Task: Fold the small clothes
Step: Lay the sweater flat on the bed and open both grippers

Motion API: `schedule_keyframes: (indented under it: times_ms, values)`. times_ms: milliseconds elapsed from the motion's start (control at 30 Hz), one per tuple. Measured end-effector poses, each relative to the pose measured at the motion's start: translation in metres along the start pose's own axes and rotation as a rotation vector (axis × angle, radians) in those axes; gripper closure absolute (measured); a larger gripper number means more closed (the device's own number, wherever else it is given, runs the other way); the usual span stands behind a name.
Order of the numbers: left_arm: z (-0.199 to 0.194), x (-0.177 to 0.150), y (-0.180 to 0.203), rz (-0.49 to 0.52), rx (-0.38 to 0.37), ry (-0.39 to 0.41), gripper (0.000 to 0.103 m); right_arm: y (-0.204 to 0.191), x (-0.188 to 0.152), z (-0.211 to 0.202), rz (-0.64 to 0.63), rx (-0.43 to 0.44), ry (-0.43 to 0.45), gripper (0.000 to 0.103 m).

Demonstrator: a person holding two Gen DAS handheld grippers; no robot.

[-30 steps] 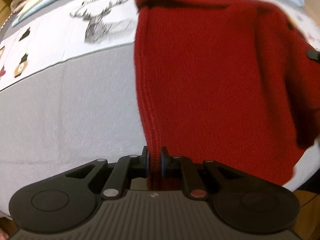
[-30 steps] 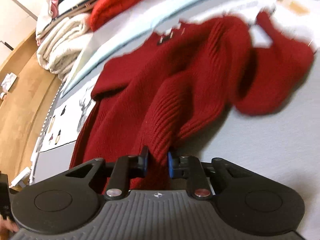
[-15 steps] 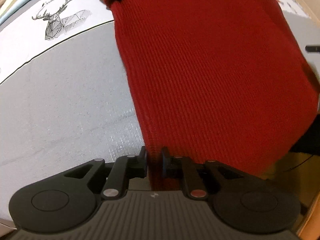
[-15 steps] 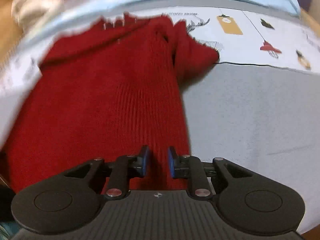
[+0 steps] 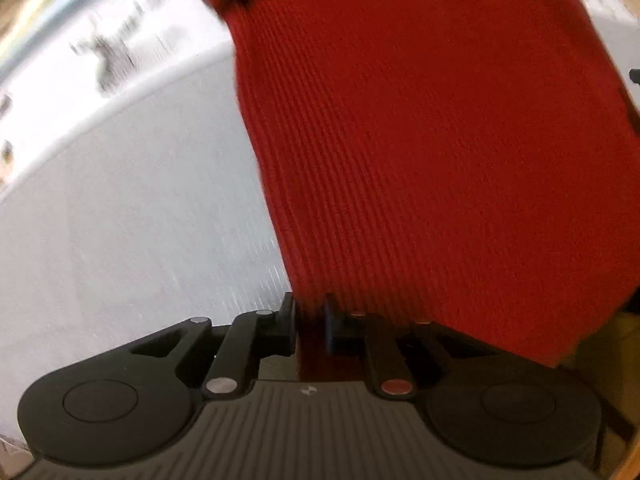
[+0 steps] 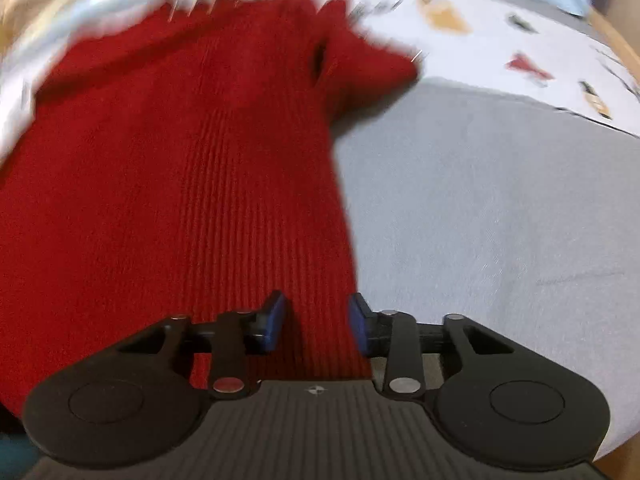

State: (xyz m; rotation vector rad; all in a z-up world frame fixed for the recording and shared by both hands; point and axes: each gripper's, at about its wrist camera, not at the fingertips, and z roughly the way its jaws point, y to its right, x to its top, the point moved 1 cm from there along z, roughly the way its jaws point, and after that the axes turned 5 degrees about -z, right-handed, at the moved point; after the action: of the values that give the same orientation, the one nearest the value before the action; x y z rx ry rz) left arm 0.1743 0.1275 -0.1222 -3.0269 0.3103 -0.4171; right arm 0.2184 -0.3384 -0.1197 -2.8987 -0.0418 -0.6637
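Note:
A red knit sweater [image 5: 432,152] lies stretched out on the grey bed cover [image 5: 132,220], its body running away from both grippers. My left gripper [image 5: 311,322] is shut on the sweater's near left hem corner. In the right wrist view the sweater [image 6: 180,168] fills the left half, with a sleeve [image 6: 368,68] bunched at its far right side. My right gripper [image 6: 317,320] has its jaws parted around the near right hem edge, with the knit lying loose between the blue pads [image 6: 275,318].
A white printed strip [image 6: 520,52] with small pictures runs across the far side of the grey cover [image 6: 480,208]. A deer print [image 5: 112,56] shows blurred at the far left. The bed's wooden edge [image 5: 608,360] is at the near right.
My right gripper's jaws have opened from shut on the hem to parted. The sweater was drawn flat from a bunched heap. My left gripper stays shut on its corner.

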Motion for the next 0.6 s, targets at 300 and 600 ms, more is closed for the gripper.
schedule_keyframes:
  times_ms: [300, 600]
  values:
    - [-0.036, 0.054, 0.01, -0.16, -0.009, 0.249, 0.079, 0.033, 0.057, 0.013, 0.175, 0.01, 0.242, 0.066]
    - [-0.019, 0.103, 0.026, -0.176, -0.011, 0.248, 0.079, 0.008, 0.089, 0.078, 0.023, -0.028, 0.137, 0.072]
